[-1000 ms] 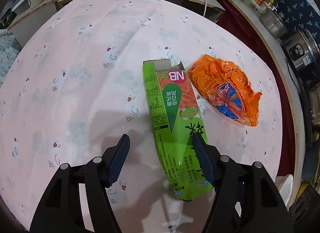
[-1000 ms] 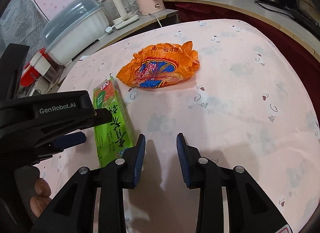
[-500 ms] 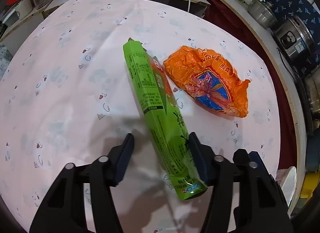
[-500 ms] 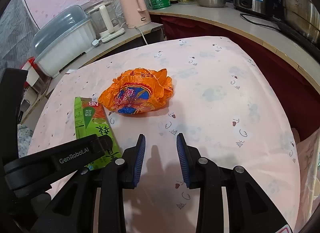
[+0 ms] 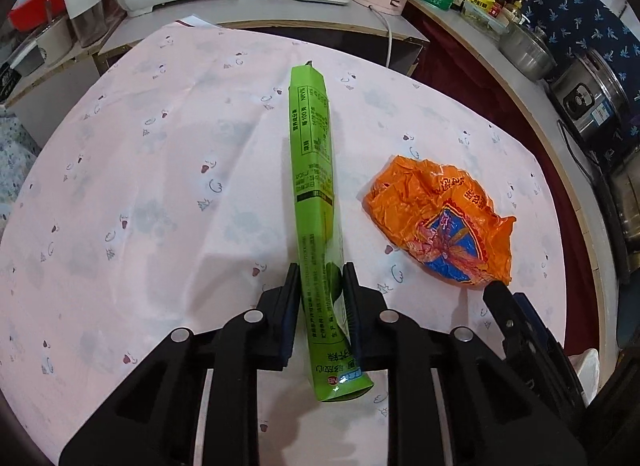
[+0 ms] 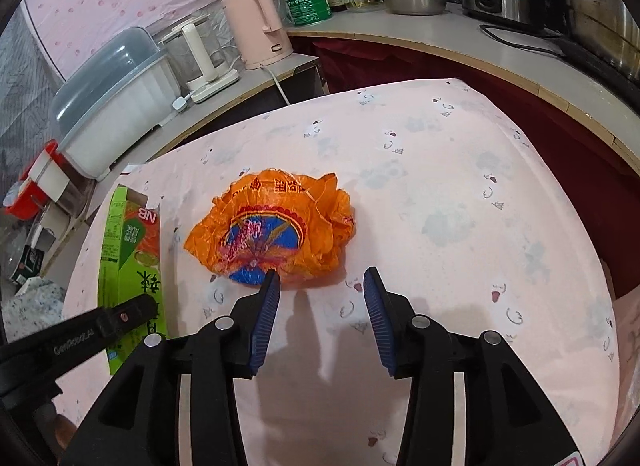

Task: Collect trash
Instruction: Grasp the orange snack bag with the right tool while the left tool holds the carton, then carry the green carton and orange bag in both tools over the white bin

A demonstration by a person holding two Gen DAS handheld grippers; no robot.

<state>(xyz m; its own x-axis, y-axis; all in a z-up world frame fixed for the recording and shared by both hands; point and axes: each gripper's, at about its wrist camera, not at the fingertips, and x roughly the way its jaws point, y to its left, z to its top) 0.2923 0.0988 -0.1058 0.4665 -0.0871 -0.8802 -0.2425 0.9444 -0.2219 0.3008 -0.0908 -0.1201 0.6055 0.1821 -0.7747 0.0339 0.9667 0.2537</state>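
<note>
Behind pink tablecloth (image 6: 440, 193), (cluttered) counter (image 6: 500, 53).

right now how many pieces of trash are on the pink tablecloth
2. The green carton is clamped on edge in the left tool. The orange wrapper lies just ahead of the open right tool. No others show.

Left gripper (image 5: 320, 290) angled downward, jaws just closed in, both pads pressing sides of flattened green carton (image 5: 316, 201). Right gripper (image 6: 322, 286) angled downward, jaws just widened, apart, nothing between pads.
</note>
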